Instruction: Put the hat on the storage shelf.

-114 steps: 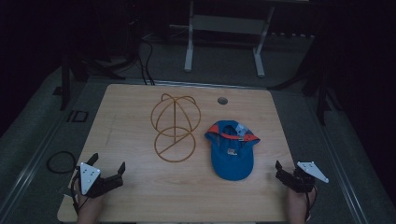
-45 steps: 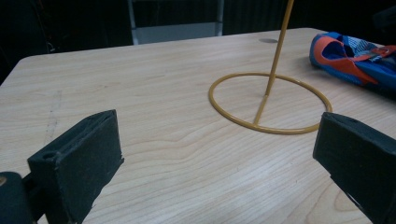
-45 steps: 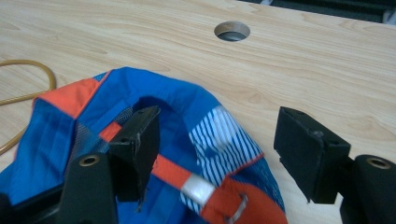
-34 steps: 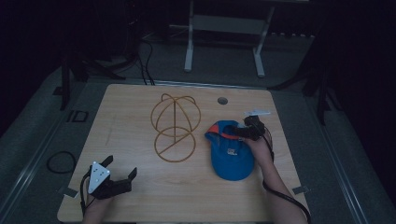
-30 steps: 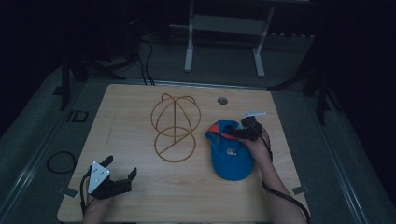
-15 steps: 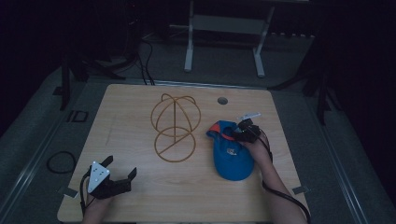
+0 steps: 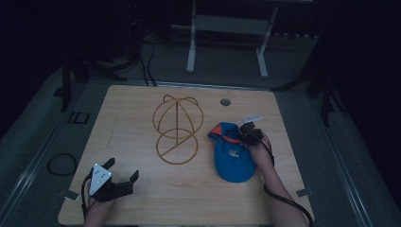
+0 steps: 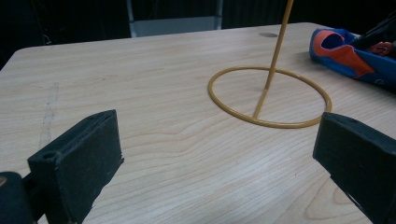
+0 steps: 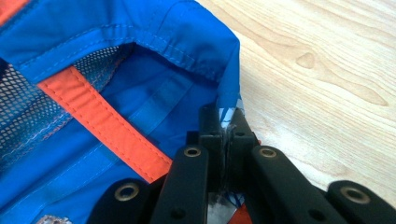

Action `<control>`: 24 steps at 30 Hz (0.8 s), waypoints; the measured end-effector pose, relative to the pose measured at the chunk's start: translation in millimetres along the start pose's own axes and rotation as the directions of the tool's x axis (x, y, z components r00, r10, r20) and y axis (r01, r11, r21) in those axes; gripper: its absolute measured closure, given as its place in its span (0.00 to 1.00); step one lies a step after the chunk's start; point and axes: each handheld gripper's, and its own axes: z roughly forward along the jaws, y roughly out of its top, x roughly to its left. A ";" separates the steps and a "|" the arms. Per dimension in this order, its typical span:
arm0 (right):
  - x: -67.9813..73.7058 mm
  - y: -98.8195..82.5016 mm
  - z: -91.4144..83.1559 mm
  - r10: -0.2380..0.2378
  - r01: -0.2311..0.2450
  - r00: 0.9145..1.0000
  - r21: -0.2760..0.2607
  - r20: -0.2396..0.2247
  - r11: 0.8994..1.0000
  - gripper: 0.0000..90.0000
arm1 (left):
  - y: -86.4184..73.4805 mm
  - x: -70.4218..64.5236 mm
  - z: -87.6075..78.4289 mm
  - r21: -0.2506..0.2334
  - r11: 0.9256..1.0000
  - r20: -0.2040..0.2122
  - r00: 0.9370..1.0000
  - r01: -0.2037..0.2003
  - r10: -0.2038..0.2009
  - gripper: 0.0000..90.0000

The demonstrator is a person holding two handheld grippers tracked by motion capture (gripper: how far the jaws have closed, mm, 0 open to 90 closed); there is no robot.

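Blue cap (image 7: 232, 155) lies on table (image 7: 142, 109), right of wire stand (image 7: 177, 127). Right gripper (image 9: 225, 122) has just closed, pinching cap's rim fabric. Left gripper (image 7: 115, 181) open, idle. Grasp step; next likely lift toward stand.

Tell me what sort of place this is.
Probably a dim lab or recording workspace: a light wooden table stands on grey floor, cables trail past it, and a white metal stand base sits behind in the dark.
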 end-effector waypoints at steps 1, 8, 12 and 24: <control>0.5 -0.2 -1.2 0.000 0.000 1.000 -0.005 0.007 1.000 0.99 | 0.0 0.3 -0.1 -0.001 1.000 -0.001 1.000 0.001 -0.001 0.02; -0.1 2.6 -21.1 0.014 -0.013 1.000 -0.064 0.017 0.998 0.99 | -0.5 -0.4 0.8 0.006 1.000 0.001 1.000 0.002 -0.002 0.02; -1.0 5.2 -35.7 0.016 -0.015 1.000 -0.112 0.013 0.994 0.99 | -0.2 -0.2 0.3 0.000 1.000 -0.007 1.000 -0.002 0.002 0.02; -3.0 17.8 -86.8 0.020 -0.016 1.000 -0.230 0.015 0.973 0.99 | 0.3 0.2 0.2 -0.001 1.000 -0.016 1.000 0.006 -0.006 0.02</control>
